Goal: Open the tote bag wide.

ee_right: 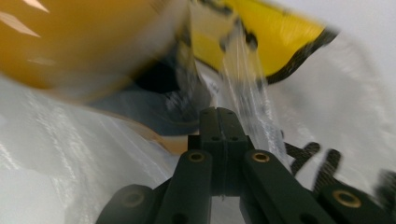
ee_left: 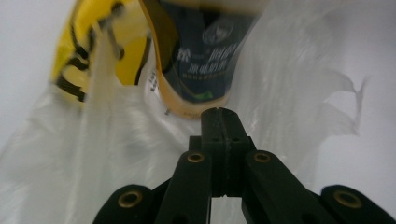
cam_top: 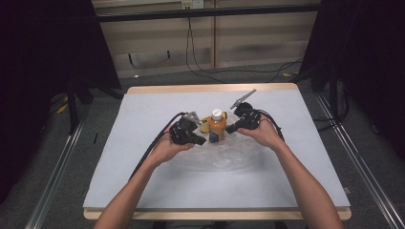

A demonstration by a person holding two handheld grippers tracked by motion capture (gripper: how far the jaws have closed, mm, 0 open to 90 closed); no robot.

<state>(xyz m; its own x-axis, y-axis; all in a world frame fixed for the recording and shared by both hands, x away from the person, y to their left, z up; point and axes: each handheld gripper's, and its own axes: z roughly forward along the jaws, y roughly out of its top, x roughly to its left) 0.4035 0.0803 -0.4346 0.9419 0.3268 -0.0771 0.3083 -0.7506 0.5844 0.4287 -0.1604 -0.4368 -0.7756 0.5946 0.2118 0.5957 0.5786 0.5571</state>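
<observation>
An orange juice bottle (cam_top: 217, 126) with a white cap and dark label stands upright on a clear plastic bag (cam_top: 224, 155) at the table's middle. A yellow packet (cam_top: 205, 125) lies just behind it. My left gripper (cam_top: 200, 141) is at the bottle's left, jaws shut, tips close to its base. My right gripper (cam_top: 231, 129) is at the bottle's right, also shut. In the left gripper view the shut jaws (ee_left: 222, 122) point at the bottle's foot (ee_left: 201, 60), with the yellow packet (ee_left: 88, 51) to the left. In the right gripper view the shut jaws (ee_right: 220, 122) sit just below the blurred bottle (ee_right: 79, 42) and packet (ee_right: 275, 37).
The grey mat (cam_top: 143, 143) covers a wooden table (cam_top: 210, 88). Cables trail from both grippers toward the person. Dark curtains stand at both sides, metal rails run along the floor left and right.
</observation>
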